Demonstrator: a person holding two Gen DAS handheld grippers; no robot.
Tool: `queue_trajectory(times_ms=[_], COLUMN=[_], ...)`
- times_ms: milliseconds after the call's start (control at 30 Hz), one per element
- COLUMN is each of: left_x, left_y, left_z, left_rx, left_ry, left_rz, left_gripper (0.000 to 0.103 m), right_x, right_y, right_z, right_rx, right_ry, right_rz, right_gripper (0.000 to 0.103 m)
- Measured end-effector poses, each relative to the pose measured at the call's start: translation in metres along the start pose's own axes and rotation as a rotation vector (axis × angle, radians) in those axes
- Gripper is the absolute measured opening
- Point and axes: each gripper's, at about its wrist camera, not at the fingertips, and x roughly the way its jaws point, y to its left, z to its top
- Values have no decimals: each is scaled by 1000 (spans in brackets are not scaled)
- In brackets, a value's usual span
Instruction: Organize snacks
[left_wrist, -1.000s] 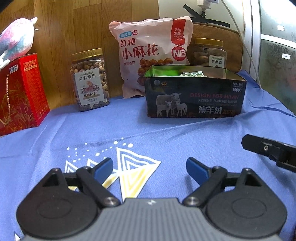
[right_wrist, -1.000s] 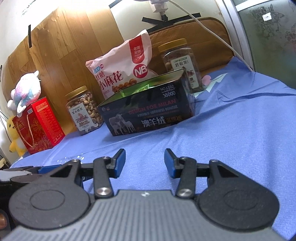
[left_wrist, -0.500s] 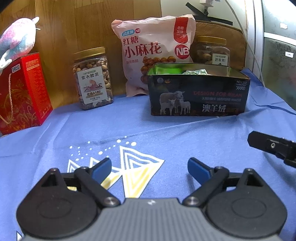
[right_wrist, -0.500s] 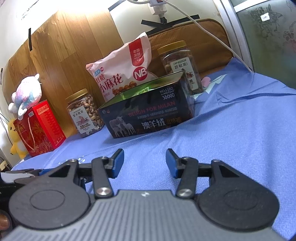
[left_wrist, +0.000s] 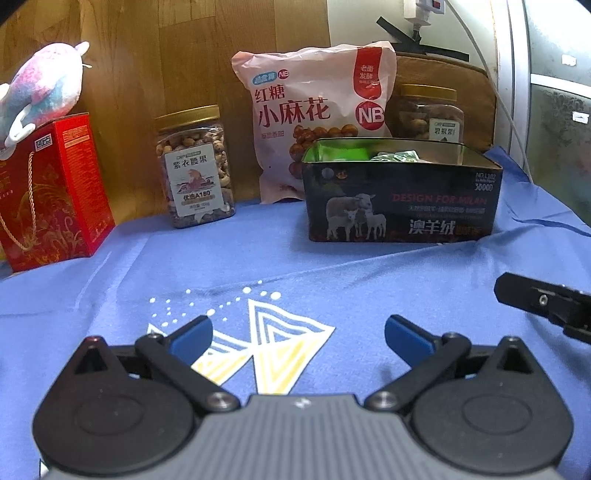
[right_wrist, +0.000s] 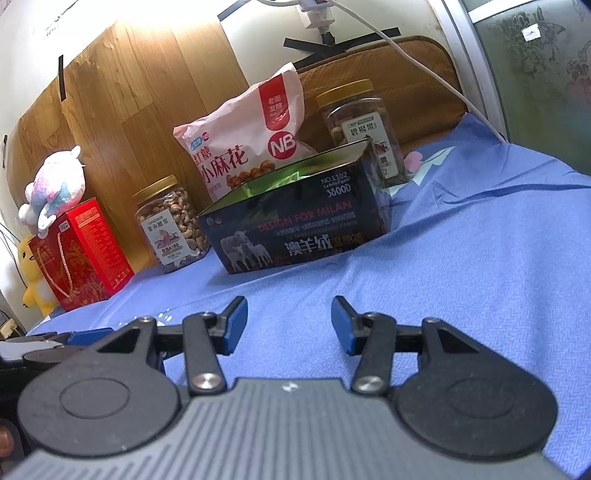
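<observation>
Blue cloth (left_wrist: 332, 266) covers the surface, most likely a bed, and both grippers hang low over it with nothing in them. At the back, against a wood panel (left_wrist: 166, 55), the snacks stand in a row: a nut jar (left_wrist: 195, 166) with a gold lid, a pink bag (left_wrist: 314, 114) leaning upright, and a second jar (left_wrist: 428, 110) partly hidden behind the bag and the dark tin (left_wrist: 402, 201). That tin stands open in front of the bag, and something green shows inside it, so some packets seem to be stowed already. Off to the side a red box (left_wrist: 51, 192) carries a plush toy (left_wrist: 44, 88). The left gripper (left_wrist: 297, 334) has just been opening its jaws and they now stand wide, with only the printed cloth between them. The right gripper (right_wrist: 288, 321) keeps its jaws about half apart, also empty, and one of its fingers shows at the edge of the left view. As I read it, this is the pause between items: nothing is held, and a pick is about to be chosen. The wide left jaws suit the nut jar, which is the nearest loose snack on that side. Reaching it calls for moving forward over the cloth, squaring the jaws on the jar's body below the lid, and closing firmly, since smooth plastic could slip. Whether the jar fits in the tin I cannot tell.
</observation>
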Motion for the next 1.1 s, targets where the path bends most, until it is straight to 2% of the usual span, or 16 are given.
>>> queue_trajectory(times_ms=[200,333,467,600,1100], left_x=[-11,-25,-34,-45,-76], left_y=[-2,0,0,-3,-13], left_z=[1,3,7,11,14], left_rx=[9,-2,-12,2,16], left_ry=[-9,-27,-22,-49,-88], left_rz=[46,47,51,81,68], left_gripper=[103,103,103,103,103], right_x=[-2,-7,-18,-25,-43], right_y=[0,1,-2,0,3], right_z=[-1,-3,1,4,4], right_rx=[-3,-13,13,18,33], right_ry=[3,15,10,-6,-47], right_rz=[-14,-29,-24,-12,20], right_gripper=[53,53,58,60,63])
